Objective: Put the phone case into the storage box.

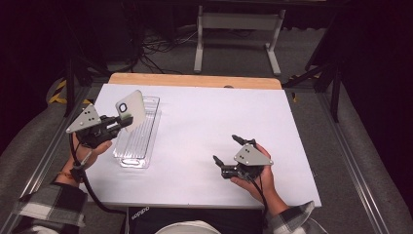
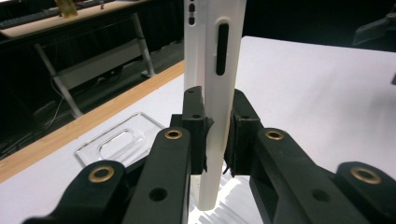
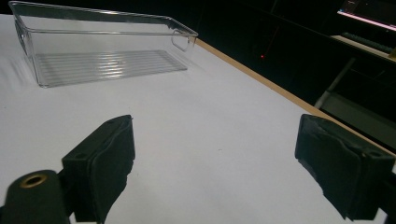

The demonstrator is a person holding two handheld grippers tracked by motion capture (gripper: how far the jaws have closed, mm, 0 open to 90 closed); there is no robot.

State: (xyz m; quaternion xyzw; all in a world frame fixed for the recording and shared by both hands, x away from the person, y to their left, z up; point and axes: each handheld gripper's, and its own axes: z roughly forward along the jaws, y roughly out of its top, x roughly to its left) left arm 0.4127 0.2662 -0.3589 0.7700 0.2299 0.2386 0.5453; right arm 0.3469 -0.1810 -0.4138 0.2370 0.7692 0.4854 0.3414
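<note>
My left tool (image 2: 215, 140) is clamped on a flat white plastic phone case (image 1: 131, 107), I think, above the clear ribbed plastic tray (image 1: 139, 131) near the white worktop's (image 1: 214, 126) left edge. My right tool (image 1: 227, 150) sits with jaws apart near the front edge.

Your sleeves are black-and-white plaid flannel, cuffs at both wrists. Each black two-jaw gripper, left (image 1: 127, 120) and right (image 1: 227, 148), carries a grey three-cornered plate with dark holes on top. Brass-ringed pivots and dark bolt holes stud the black links. A black cable trails from each.
</note>
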